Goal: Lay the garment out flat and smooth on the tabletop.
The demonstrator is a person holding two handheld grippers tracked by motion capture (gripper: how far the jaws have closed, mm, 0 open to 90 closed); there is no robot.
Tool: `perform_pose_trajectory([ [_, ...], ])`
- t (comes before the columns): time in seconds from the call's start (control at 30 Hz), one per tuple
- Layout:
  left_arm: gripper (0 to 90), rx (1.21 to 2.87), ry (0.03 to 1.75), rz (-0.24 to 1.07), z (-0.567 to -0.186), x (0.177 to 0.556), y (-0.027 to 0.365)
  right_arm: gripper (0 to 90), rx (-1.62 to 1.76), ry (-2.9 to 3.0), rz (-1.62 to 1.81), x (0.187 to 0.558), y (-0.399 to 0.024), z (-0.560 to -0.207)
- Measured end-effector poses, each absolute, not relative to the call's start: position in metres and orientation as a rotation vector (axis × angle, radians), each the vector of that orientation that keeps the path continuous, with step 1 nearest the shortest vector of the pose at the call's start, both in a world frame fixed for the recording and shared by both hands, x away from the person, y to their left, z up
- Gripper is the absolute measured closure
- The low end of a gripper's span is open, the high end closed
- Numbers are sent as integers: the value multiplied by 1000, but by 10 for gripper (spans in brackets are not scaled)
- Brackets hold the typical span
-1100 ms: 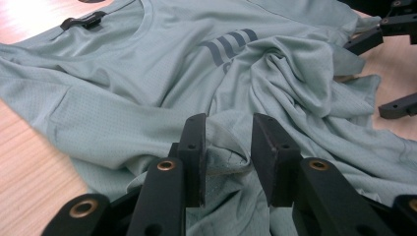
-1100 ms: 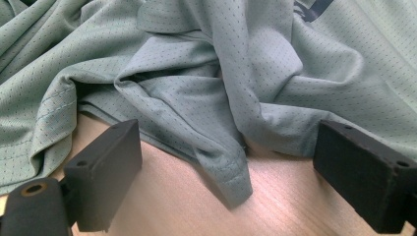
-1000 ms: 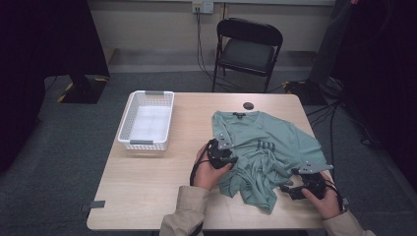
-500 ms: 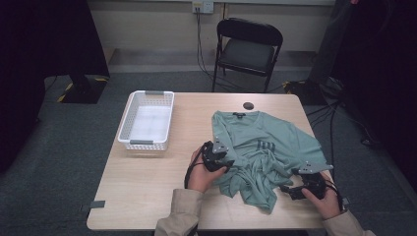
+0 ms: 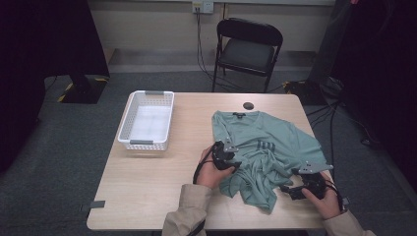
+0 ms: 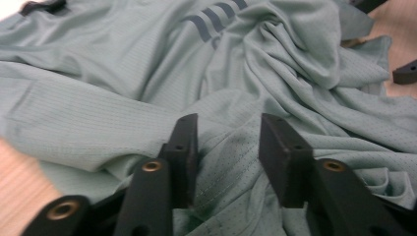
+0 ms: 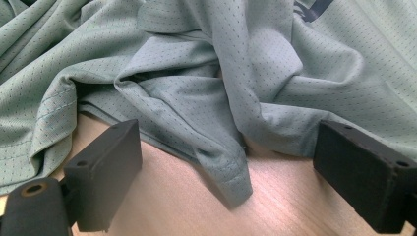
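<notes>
- On the near half of the worktop (image 5: 147, 191), two hand-held grippers work one green T-shirt (image 5: 275, 142), which lies crumpled right of centre.
- Left hand-held gripper (image 6: 228, 152) sits at the shirt's left edge; its jaws have just been closing, a raised fold of cloth stands between them, and I cannot tell whether the pads press it.
- Right hand-held gripper (image 7: 226, 182) stands wide at the shirt's near right edge, a hemmed corner lying loose between its jaws on bare wood.
- One white basket (image 5: 129, 129) stands left, well apart from the shirt.
- One small dark disc (image 5: 249, 105) lies just beyond the collar.
- One black folding chair (image 5: 248, 49) stands beyond the far edge.
</notes>
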State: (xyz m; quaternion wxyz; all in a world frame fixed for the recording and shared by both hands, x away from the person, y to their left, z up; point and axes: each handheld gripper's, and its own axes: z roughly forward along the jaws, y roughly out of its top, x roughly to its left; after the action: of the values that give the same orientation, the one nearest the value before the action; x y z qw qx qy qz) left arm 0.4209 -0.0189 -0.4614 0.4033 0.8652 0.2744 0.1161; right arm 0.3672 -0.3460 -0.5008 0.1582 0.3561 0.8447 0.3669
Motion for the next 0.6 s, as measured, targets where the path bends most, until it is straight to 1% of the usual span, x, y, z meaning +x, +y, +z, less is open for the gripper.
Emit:
perform_pose_trajectory([
  [0.13,688,2240,673,277,-465,421,-23,101,1020,2416,1049,367,-346,-501],
  [0.23,840,2262,670,267,-464,420,-24,101,1021,2415,1049,367,-346,-501],
  [0.27,875,2264,661,276,-461,418,-24,101,1021,2415,1049,367,-346,-501],
  [0.43,882,2159,722,299,-449,417,-12,101,1020,2415,1049,367,-346,-501],
  [0.6,882,2104,749,334,-440,416,0,101,1021,2415,1049,367,-346,-501],
])
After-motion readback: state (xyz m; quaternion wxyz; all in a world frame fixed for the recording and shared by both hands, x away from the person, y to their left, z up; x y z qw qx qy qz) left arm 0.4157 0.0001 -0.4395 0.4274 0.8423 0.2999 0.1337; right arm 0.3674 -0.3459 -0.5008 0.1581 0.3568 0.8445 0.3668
